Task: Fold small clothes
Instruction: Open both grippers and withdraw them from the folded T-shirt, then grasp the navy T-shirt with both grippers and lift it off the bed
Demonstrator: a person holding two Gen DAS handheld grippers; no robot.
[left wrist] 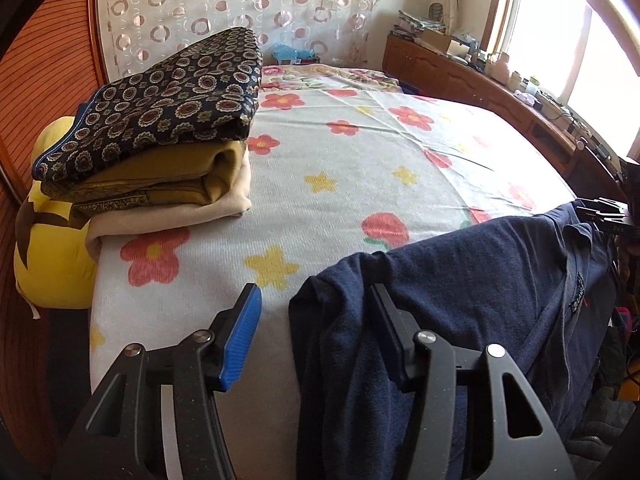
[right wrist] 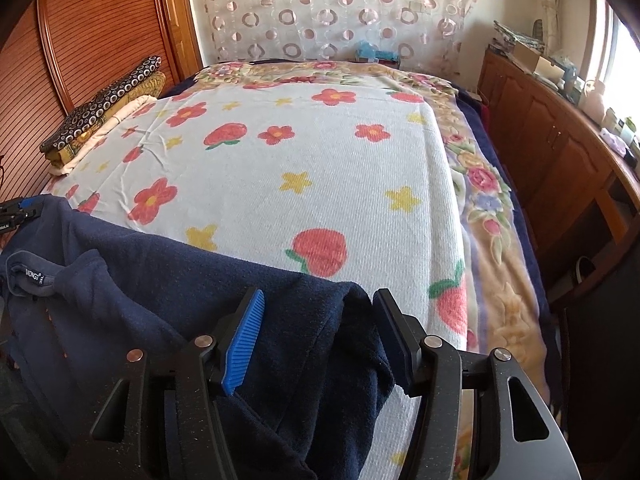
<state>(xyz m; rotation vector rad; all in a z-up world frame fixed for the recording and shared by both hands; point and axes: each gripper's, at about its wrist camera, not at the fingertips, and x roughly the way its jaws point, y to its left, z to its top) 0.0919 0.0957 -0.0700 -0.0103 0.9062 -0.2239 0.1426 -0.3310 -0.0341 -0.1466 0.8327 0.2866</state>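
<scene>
A navy blue garment (left wrist: 460, 300) lies at the near edge of the bed, spread between my two grippers; it also shows in the right wrist view (right wrist: 160, 280), with its collar label at the left. My left gripper (left wrist: 316, 320) is open, its jaws wide apart, with the garment's left shoulder edge draped between the fingers. My right gripper (right wrist: 320, 320) is open too, and the garment's right shoulder fold lies between its blue pad (right wrist: 244, 344) and the other finger. Neither pinches the cloth.
The bed is covered by a white blanket with red flowers and yellow stars (left wrist: 340, 152). A stack of folded blankets (left wrist: 160, 132) sits at the left edge, with a yellow plush (left wrist: 44, 248) beside it. A wooden cabinet (right wrist: 560, 152) runs along the right.
</scene>
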